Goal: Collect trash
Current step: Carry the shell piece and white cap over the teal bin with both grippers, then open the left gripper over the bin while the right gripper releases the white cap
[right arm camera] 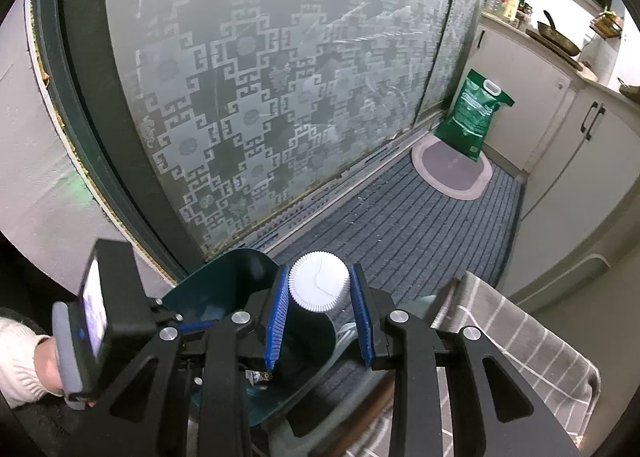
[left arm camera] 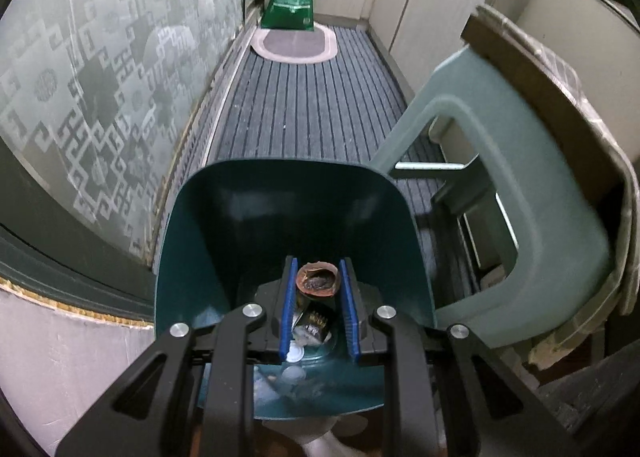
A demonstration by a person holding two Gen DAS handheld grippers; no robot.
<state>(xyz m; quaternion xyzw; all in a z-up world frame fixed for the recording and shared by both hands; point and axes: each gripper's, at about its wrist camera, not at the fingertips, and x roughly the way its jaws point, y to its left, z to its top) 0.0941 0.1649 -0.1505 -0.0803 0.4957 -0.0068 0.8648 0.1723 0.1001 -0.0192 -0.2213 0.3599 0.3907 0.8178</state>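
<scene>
The left tongs [left arm camera: 318,299] grip the handle of a teal dustpan [left arm camera: 240,225] holding a brown shell [left arm camera: 318,280] and scraps. The right tongs [right arm camera: 320,311] clamp a white ribbed cap [right arm camera: 319,287] on a dark handle above the striped mat [right arm camera: 400,225].

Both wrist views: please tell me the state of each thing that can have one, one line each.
Left gripper: shut on the dustpan's handle.
Dustpan: held, with scraps inside.
Nutshell: lying in the dustpan.
Right gripper: shut on a bottle.
Bottle: capped, held between the pads.
Green bag: upright on the floor.
Cabinet doors: closed.
</scene>
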